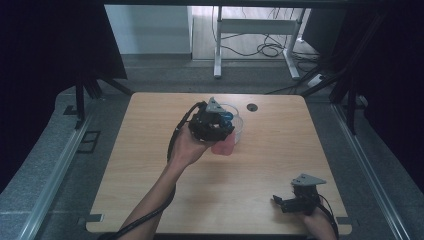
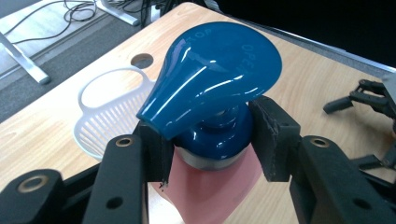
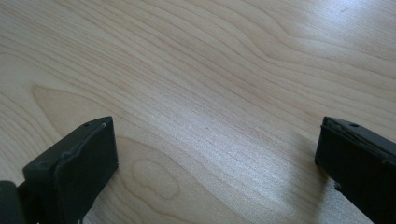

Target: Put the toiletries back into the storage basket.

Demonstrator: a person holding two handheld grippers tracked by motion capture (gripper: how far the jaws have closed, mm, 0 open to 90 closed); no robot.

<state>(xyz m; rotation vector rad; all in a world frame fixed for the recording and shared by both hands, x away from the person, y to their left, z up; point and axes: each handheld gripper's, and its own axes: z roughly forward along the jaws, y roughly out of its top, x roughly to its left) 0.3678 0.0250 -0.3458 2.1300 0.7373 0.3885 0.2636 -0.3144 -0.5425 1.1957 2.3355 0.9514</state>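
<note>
Bottle (image 2: 212, 182) upright in left gripper (image 2: 212, 140) (blue spout (image 2: 210, 70) slants toward strainer (image 2: 105, 126)).

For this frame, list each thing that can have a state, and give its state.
Left claw: shut on the pump bottle's neck.
Pump bottle: pink, blue pump head on, gripped below the head, tilted.
White strainer: on the table behind the bottle, nothing seen in it.
Right claw: open, nothing between its jaws, over bare table.
</note>
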